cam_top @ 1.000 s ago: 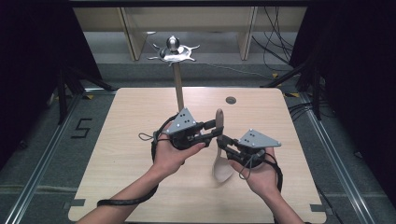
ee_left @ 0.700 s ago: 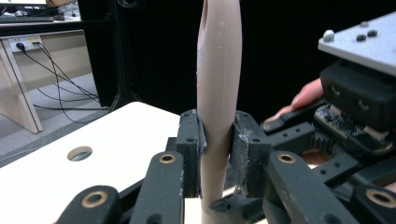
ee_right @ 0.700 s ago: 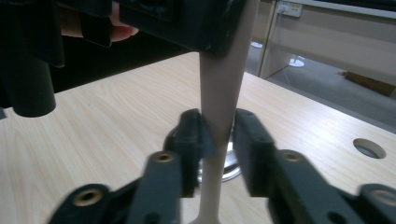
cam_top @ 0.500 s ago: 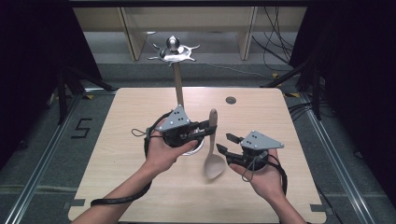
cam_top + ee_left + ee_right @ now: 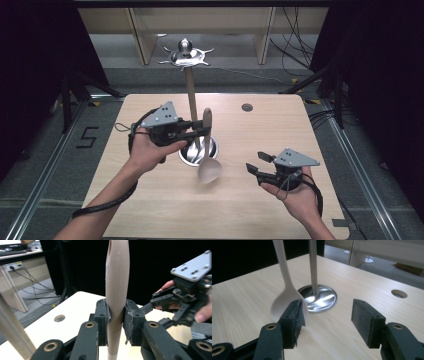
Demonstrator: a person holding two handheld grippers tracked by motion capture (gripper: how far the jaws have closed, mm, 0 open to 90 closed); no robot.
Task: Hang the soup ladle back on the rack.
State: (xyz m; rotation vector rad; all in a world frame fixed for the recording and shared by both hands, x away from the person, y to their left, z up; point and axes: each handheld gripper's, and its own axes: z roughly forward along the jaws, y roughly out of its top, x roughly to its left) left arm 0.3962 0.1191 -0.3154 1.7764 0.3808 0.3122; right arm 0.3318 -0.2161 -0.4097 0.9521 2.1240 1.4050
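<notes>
A person works at a wooden table (image 5: 150,210) with a gripper in each hand. The left gripper (image 5: 200,131), a little left of the table's middle, is clenched on the brown handle of a spoon (image 5: 207,162). The spoon hangs upright in the air, with its pale bowl at 6 o'clock below the jaws and just in front of the round steel base of a stand (image 5: 190,95). In the left gripper view the two pads press the handle (image 5: 116,290) from both sides (grip near mid-handle). The right gripper (image 5: 256,167) sits at about 4 o'clock from the spoon, near it but apart. Its jaws have just been opening and now stand wide with nothing between them. In the right gripper view, the spoon bowl (image 5: 287,301) shows beyond its left pad, and the stand's base (image 5: 322,298) lies behind.
</notes>
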